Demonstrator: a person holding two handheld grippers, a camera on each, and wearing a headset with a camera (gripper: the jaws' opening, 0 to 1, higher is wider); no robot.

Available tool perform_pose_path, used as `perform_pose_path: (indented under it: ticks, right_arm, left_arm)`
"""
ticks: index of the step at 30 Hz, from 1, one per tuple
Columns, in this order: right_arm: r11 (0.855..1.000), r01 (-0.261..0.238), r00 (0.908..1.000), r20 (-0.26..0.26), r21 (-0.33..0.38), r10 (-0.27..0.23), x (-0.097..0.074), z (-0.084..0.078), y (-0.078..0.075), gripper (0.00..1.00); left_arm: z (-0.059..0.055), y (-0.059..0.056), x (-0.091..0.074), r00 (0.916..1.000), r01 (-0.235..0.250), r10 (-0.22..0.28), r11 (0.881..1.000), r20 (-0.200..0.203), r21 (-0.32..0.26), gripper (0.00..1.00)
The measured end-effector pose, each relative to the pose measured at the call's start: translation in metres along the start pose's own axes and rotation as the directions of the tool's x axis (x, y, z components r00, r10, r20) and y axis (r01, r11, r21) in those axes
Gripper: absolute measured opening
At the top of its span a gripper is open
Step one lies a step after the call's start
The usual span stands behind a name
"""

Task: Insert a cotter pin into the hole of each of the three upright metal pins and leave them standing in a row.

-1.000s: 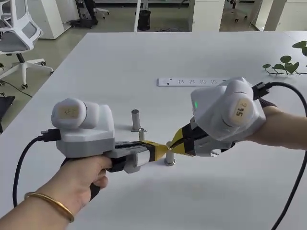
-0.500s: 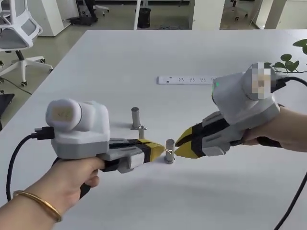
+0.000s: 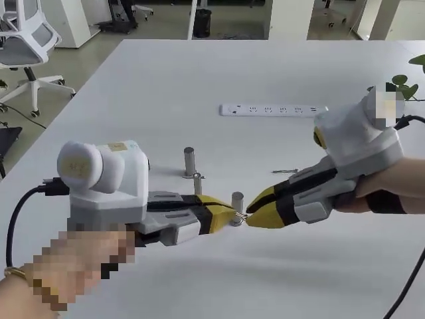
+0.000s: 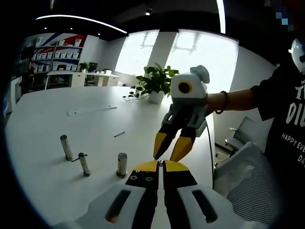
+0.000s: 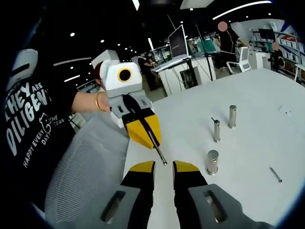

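While my left gripper (image 5: 151,138) clamps the cotter pin (image 5: 161,155), my right gripper (image 5: 163,165), ajar and empty, should steady the near pin (image 5: 212,162).

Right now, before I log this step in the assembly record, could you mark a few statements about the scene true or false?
1. The left gripper is shut on a cotter pin. True.
2. The right gripper grips the nearest metal pin. False: its jaws are open and hold nothing.
3. All the pins lie flat. False: the far metal pin, the middle metal pin and the nearest one stand upright.
4. A spare cotter pin lies loose on the table. True.
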State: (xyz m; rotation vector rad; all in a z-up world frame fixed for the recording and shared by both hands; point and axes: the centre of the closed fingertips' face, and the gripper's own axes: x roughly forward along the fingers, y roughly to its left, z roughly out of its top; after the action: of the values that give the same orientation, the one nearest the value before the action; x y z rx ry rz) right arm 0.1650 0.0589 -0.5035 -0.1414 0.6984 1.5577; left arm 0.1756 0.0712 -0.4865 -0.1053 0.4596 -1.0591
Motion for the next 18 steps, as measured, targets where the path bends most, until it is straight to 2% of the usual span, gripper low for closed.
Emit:
perform_pose_path:
  ticks: [5, 8, 18]
  right_arm:
    - [0.997, -0.070, 0.9975, 0.004, 0.030, 0.070, 0.002, -0.004, 0.013, 0.09]
    - [0.994, -0.106, 0.9943, 0.017, 0.036, 0.105, 0.003, -0.003, 0.021, 0.09]
    - [0.986, -0.162, 0.9868, 0.005, 0.029, 0.162, 0.009, -0.005, 0.032, 0.03]
  left_arm:
    - [0.000, -0.012, -0.002, 0.9986, 0.050, -0.050, 0.999, 0.017, 0.007, 0.00]
    - [-0.003, -0.018, -0.002, 0.9969, 0.078, -0.078, 0.997, 0.011, 0.012, 0.00]
    - [-0.006, -0.027, -0.004, 0.9925, 0.120, -0.120, 0.993, 0.022, -0.004, 0.00]
